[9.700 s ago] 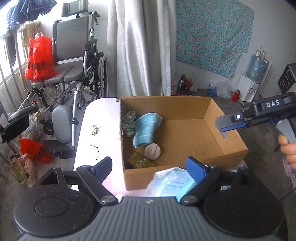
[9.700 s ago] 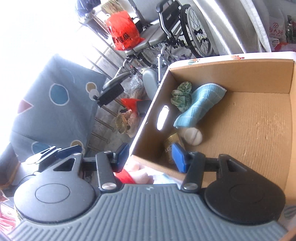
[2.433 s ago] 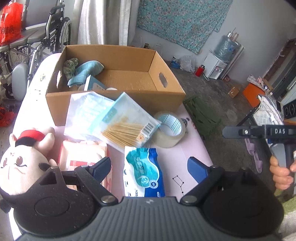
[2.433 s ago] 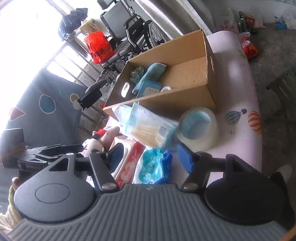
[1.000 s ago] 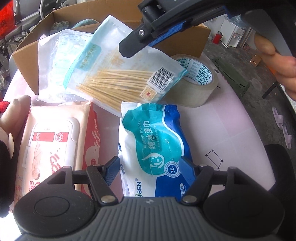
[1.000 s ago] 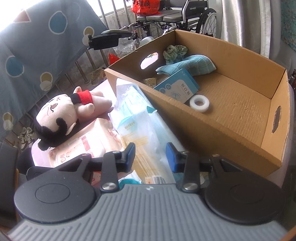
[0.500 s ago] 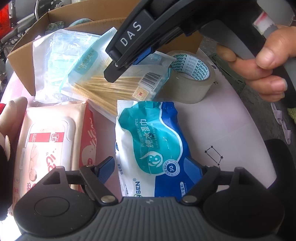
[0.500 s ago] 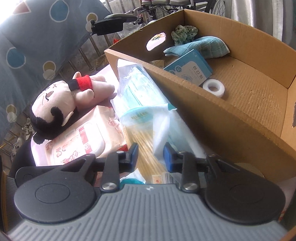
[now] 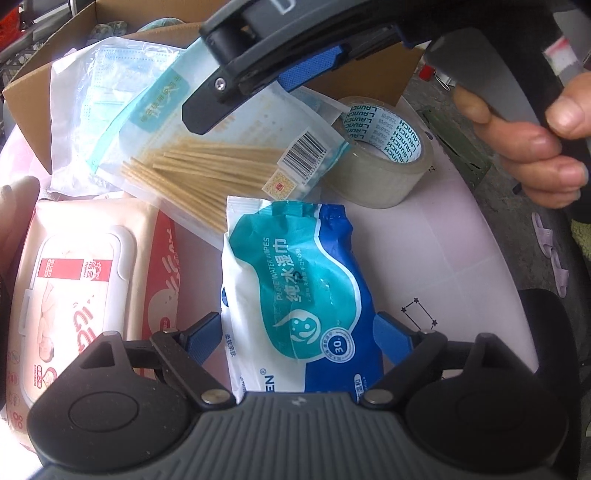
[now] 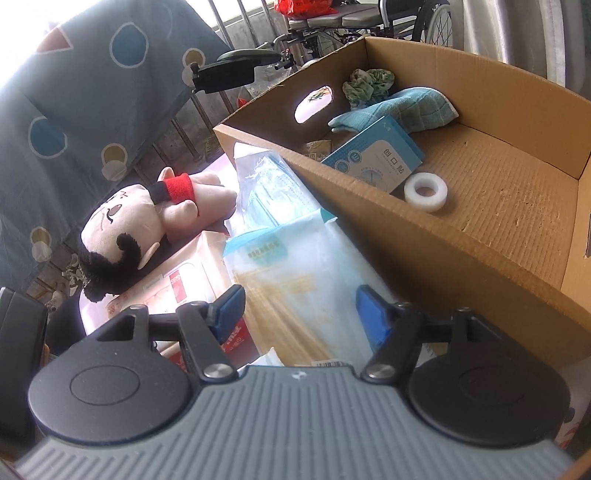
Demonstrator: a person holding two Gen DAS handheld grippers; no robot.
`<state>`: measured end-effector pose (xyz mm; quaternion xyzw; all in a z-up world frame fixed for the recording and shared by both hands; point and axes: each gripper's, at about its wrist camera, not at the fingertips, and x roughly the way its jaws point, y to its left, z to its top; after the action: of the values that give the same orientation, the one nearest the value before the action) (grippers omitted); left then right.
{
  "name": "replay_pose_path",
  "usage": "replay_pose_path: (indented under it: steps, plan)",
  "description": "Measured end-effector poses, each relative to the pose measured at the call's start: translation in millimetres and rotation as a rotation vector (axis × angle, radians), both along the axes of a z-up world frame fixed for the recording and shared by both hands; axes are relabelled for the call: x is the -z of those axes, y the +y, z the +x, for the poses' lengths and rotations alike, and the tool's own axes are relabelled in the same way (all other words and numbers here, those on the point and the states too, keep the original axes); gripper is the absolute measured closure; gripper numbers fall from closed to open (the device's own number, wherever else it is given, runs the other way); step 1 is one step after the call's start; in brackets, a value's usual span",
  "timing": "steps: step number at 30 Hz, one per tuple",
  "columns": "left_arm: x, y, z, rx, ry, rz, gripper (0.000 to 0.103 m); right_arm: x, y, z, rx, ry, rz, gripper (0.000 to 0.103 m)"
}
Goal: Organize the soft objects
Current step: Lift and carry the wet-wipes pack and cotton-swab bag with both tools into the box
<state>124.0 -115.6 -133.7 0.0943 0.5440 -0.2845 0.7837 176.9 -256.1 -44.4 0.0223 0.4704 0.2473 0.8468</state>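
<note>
Blue-and-white wet-wipes pack (image 9: 303, 295) flat on table, beside pink wipes pack (image 9: 85, 280).

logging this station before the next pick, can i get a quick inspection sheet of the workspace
surface: pale pink table, crowded on the side next to the box.
job's things: blue wipes pack between the left gripper's fingers; pink wipes pack beside it; bag of sticks lying over a bag of masks; plush doll at the table edge; cardboard box holding a blue cloth, a small blue carton and a white tape ring.
clutter: roll of packing tape.
grippers: left gripper open around the blue wipes pack; right gripper open over the bag of sticks.
cables: nothing seen.
surroundings: wheelchair, patterned blanket.
</note>
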Motion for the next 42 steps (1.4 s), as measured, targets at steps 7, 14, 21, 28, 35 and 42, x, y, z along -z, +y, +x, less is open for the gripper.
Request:
replay_pose_path:
  steps: [7,14,21,28,35,42]
  plan:
    - [1,-1,-1,0.021,-0.015,0.016,0.013,18,6,12,-0.004,0.020,-0.013,0.053]
    - [-8,7,-3,-0.016,-0.044,-0.034,0.047,18,7,4,0.045,0.033,-0.088,0.095]
    - [-13,11,-12,-0.034,-0.069,-0.043,0.056,-15,-12,-24,0.118,-0.027,-0.073,0.095]
    - [-21,16,-20,-0.058,-0.070,-0.053,0.075,-39,-29,-51,0.182,-0.075,-0.076,0.095]
    - [-31,20,-31,-0.071,-0.097,-0.067,0.079,-54,-39,-73,0.226,-0.104,-0.061,0.095]
    - [-46,23,-44,-0.073,-0.150,-0.037,0.080,-68,-48,-93,0.255,-0.133,-0.054,0.095]
